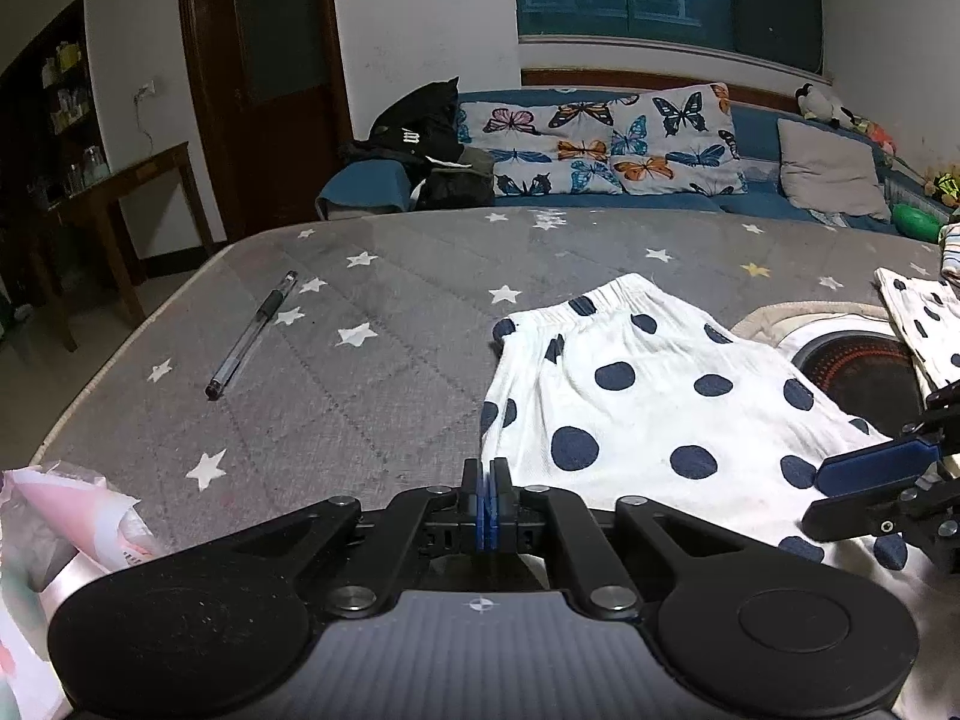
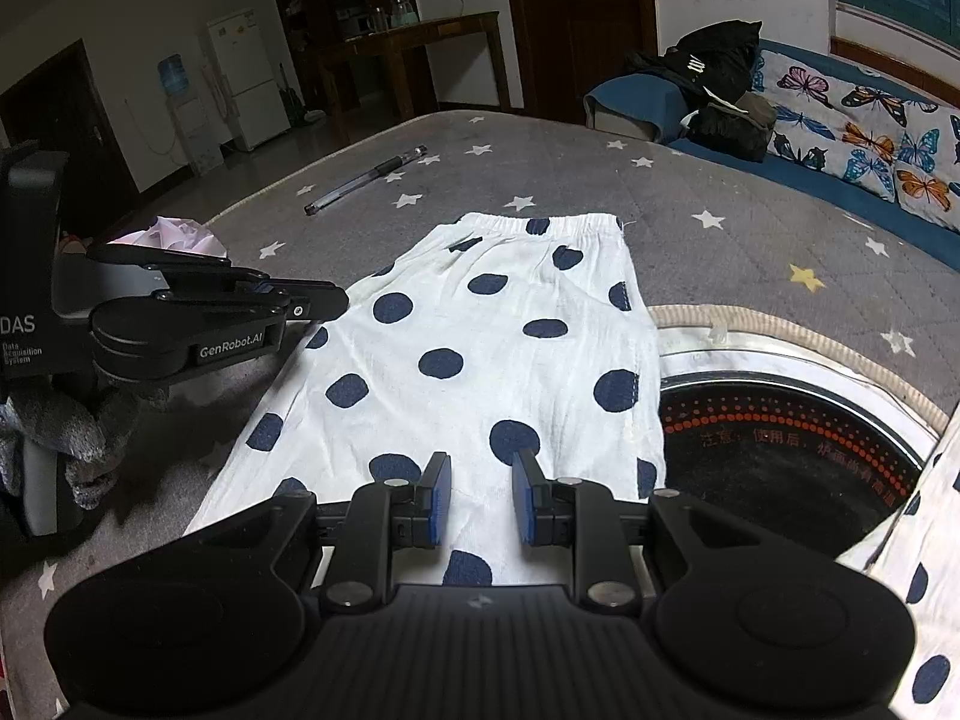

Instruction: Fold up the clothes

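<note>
Nearest to where the person stands, the right gripper (image 2: 477, 501) hangs over the near hem of the polka-dot shorts (image 2: 480, 354), tilted down toward the cloth. Its blue pads (image 2: 441, 501) stand a narrow gap apart with white fabric showing between them, but nothing is pinched there as far as I can see; the jaws look empty, parted just enough to take a thin edge.

Just to the left, at the shorts' left edge, the left gripper (image 1: 486, 492) has its pads pressed flat together. From its own camera the shut tips sit right at the near left border of the cloth, and I cannot tell whether a sliver of hem is caught between them or they are simply closed beside it. Seen from the right camera, its tip (image 2: 324, 300) lies against the left edge partway up.

The shorts lie flat on the grey star-printed mat (image 2: 720, 228), their long axis running straight away from both grippers: hem near, elastic waistband (image 2: 540, 222) far. So the garment stretches forward of both hands, with the right one over the near end and the left one at the side. My judgement is that a fold would carry the near end forward toward the waistband.

Right of the shorts, touching their edge, a round cooktop (image 2: 780, 468) is set into the mat. Farther off on the left, well apart from the cloth, lies a pen (image 2: 366, 180).
</note>
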Demonstrator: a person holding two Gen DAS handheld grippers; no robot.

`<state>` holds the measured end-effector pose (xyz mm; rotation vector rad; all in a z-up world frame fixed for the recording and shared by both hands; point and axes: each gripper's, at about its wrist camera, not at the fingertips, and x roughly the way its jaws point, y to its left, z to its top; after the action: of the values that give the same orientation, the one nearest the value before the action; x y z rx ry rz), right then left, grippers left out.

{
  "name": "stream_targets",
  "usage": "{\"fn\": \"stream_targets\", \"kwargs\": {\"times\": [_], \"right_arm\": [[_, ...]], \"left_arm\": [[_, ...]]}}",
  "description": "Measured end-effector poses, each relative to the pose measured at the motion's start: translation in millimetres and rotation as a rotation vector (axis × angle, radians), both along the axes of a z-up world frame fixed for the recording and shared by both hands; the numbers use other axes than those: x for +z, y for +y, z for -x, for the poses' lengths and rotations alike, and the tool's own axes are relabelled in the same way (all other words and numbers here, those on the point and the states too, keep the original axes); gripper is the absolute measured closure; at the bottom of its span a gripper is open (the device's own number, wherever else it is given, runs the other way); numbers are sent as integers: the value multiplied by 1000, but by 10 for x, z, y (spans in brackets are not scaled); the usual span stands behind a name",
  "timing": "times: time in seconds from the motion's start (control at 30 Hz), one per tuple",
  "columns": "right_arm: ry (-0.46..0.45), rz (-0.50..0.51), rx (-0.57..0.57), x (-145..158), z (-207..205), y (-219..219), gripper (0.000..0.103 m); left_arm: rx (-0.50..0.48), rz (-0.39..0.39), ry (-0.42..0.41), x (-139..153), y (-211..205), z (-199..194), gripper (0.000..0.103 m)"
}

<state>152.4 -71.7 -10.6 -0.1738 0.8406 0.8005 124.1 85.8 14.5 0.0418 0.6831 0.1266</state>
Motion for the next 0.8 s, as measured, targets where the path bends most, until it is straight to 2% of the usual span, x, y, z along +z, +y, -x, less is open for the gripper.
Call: {"fn": "stream_targets", "kwargs": {"times": [0.17,0.33,0.5,0.67,0.8], "right_arm": [[-14,-1,43,61,81,43,81],[-78,20,160,174,337,199,81],[-105,52,276,144,620,397,81],[-198,123,357,60,876,560,81],[-237,138,391,54,993,620,76]], "left_arm": [[-16,-6,8,6,10,-11,99],[-26,-9,11,11,14,-14,99],[-24,7,16,19,44,-12,98],[-7,42,18,46,87,27,94],[12,75,12,126,78,179,79]]}}
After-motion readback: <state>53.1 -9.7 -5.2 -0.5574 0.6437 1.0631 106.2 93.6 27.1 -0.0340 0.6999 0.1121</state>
